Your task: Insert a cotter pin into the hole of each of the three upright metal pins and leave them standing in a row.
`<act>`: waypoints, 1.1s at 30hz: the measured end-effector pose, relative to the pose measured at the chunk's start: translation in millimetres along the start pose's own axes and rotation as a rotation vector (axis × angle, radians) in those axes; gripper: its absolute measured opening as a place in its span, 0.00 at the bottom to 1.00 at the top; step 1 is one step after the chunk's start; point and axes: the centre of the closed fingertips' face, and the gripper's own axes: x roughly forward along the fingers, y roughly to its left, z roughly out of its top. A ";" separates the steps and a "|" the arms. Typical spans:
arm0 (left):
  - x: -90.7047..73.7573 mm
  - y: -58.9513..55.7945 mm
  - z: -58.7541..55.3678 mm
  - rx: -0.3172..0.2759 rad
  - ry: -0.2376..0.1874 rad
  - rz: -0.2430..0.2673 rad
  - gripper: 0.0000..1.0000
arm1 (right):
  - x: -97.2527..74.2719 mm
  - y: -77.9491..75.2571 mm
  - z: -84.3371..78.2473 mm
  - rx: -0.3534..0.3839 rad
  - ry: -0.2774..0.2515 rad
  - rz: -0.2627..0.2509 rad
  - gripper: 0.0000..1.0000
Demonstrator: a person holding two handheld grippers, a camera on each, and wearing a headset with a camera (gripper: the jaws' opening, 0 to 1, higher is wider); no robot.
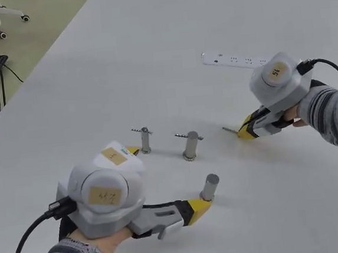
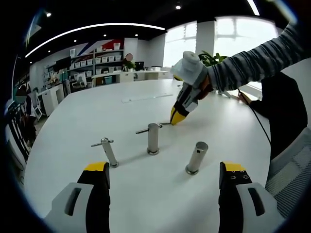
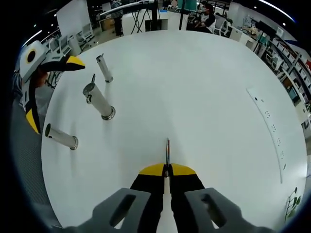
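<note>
Three upright metal pins stand on the white table. The far-left pin [image 1: 144,139] and the middle pin [image 1: 189,145] each carry a cotter pin through the top. The near pin [image 1: 209,187] has a bare top. My left gripper [image 1: 166,179] is open, its yellow tips either side of the row, and the near pin [image 2: 197,158] stands just ahead of its right jaw. My right gripper [image 1: 246,133] is shut on a cotter pin [image 3: 167,151], which points toward the pins from their right.
A white power strip [image 1: 234,60] lies on the table beyond the right gripper. The table's left edge [image 1: 28,73] runs diagonally, with floor, cables and a chair base past it. Shelves and desks fill the room behind in the left gripper view.
</note>
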 end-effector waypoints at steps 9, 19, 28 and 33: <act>-0.8 -0.1 0.2 0.000 -0.003 -0.002 0.91 | -16.9 4.0 9.8 -0.077 -0.047 -0.063 0.00; -6.4 -4.0 6.7 -0.008 -0.020 -0.018 0.86 | -47.9 24.9 12.5 -0.123 -0.110 -0.117 0.00; -10.7 -20.3 25.5 -0.017 -0.065 -0.078 0.78 | -74.4 56.8 17.6 -0.204 -0.160 -0.152 0.00; -16.4 -25.7 35.7 -0.056 -0.091 -0.115 0.69 | -81.6 79.3 25.6 -0.268 -0.196 -0.151 0.00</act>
